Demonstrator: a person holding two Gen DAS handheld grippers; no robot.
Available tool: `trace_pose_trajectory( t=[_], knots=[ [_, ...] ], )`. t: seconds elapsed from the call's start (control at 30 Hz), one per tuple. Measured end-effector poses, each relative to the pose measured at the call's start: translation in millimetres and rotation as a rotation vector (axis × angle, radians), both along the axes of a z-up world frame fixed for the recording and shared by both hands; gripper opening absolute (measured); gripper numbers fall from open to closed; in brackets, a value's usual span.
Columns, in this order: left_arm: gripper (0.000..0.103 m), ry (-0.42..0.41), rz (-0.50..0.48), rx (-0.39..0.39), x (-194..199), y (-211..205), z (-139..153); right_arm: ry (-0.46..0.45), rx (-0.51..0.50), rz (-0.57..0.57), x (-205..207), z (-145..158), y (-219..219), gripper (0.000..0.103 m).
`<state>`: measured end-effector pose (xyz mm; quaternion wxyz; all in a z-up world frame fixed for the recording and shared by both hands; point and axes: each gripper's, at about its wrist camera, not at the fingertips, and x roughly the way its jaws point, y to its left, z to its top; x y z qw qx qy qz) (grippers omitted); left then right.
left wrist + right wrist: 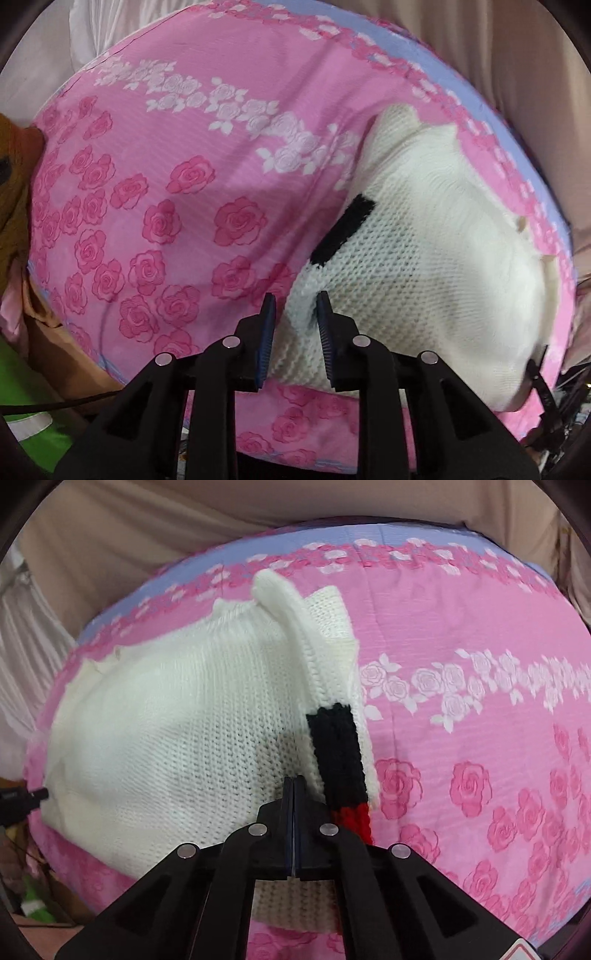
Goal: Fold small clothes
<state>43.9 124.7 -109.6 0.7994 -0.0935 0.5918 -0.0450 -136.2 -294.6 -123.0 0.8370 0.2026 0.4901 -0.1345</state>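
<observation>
The pink bedsheet printed with roses and edged in pale blue [177,192] [461,738] fills most of both my views and serves as my landmark; it covers a bed, with beige cloth [184,528] hanging beyond its far blue edge.

On that sheet lies the small white knitted sweater [424,258] [166,738], near the sheet's far blue edge. In my left wrist view it takes up the right part of the sheet; in my right wrist view it takes up the left part. Part of it is turned over on itself, so a thick white fold stands up along its side nearest the open sheet. A black knitted stripe [343,230] [338,753] runs down that side, and in my right view it meets a short red knitted band [354,816] at its lower end.

My left gripper [295,314] stands partly apart, its blue-padded fingers [267,332] on either side of a fuzzy edge of the sweater, just below the black stripe; I cannot tell whether the pads press the knit.

My right gripper [294,790] has its fingers pressed flat together, right at the sweater's edge beside the black stripe; I cannot tell whether any knit is pinched between them.

Off the sheet's near left edge, in my left view, a bright green object [26,398] shows.
</observation>
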Motion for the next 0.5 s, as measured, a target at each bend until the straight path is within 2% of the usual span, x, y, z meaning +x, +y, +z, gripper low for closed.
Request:
trace_pose_trajectory(
  t=[0.07, 0.17, 0.2, 0.33, 0.43, 0.5],
  knots=[
    [0.024, -0.052, -0.014, -0.025, 1, -3, 18, -0.051, -0.021, 0.059, 5, 24, 18, 0.0],
    [0.036, -0.081, -0.035, -0.066, 12, -13, 26, -0.106, -0.013, 0.193, 27, 47, 55, 0.0],
    [0.036, -0.075, -0.037, -0.08, 17, -17, 24, -0.112, -0.012, 0.23, 35, 49, 68, 0.0],
    [0.036, -0.003, -0.014, -0.138, 37, -26, -2, -0.084, -0.017, 0.373, 68, 35, 119, 0.0],
    [0.036, 0.016, 0.019, -0.141, 41, -27, -13, -0.03, -0.028, 0.414, 81, 16, 137, 0.0],
    [0.03, 0.02, 0.027, -0.157, 43, -26, -14, 0.009, -0.042, 0.416, 86, 3, 143, 0.0]
  ],
)
